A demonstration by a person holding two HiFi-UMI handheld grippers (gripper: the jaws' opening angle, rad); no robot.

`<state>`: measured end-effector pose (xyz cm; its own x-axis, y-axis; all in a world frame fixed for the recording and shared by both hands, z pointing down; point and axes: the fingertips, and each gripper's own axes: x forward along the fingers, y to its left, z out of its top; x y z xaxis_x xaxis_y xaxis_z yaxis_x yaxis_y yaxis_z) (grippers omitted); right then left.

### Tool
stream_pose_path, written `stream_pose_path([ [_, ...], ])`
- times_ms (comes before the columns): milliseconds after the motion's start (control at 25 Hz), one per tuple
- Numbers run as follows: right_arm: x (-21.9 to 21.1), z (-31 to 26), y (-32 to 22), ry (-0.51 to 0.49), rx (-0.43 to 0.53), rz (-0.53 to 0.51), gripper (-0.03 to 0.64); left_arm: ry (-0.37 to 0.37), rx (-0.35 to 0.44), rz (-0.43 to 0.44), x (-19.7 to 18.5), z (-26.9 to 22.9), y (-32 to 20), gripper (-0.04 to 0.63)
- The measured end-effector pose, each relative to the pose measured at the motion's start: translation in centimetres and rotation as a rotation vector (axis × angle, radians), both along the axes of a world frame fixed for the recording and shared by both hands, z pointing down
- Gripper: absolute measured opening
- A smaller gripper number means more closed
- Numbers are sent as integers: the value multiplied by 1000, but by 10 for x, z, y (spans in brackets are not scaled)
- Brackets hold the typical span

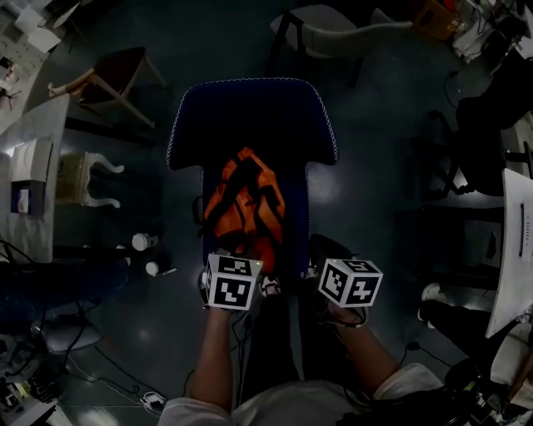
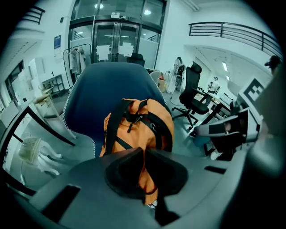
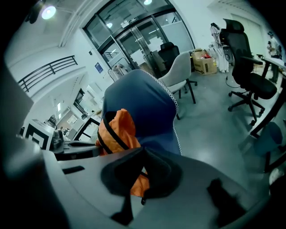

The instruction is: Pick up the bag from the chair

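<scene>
An orange bag (image 1: 246, 208) with black straps lies on the seat of a blue chair (image 1: 250, 116), leaning toward the backrest. My left gripper (image 1: 236, 270) is at the seat's near edge, right at the bag's lower end. In the left gripper view the bag (image 2: 143, 125) fills the space just past the left gripper (image 2: 143, 152), whose jaws meet at the tips. My right gripper (image 1: 337, 270) hovers by the seat's near right corner, a little apart from the bag. In its view the right gripper (image 3: 143, 151) is shut, with the bag (image 3: 114, 132) ahead and to the left.
A wooden chair (image 1: 112, 79) stands at the far left and a white chair (image 1: 333, 25) behind the blue one. White desks (image 1: 516, 250) line the right side. Two cups (image 1: 143, 241) sit on the floor left of the seat. Black office chairs (image 3: 243, 58) stand further off.
</scene>
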<state>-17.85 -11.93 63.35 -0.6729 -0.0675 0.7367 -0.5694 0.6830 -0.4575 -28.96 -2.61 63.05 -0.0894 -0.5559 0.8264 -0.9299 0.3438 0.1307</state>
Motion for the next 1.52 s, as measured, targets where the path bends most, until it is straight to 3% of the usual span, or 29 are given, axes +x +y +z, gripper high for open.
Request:
stream_pose_path([
  [400, 4, -56, 5, -35, 50, 32, 32, 29, 89, 14, 16, -57, 11, 25],
  [800, 23, -102, 2, -70, 87, 103, 32, 62, 184, 111, 64, -114, -1, 25],
  [1040, 49, -137, -24, -94, 144, 193, 32, 45, 246, 182, 82, -154, -24, 25],
  [1520, 119, -174, -42, -123, 145, 369, 32, 31, 293, 315, 130, -195, -58, 26],
])
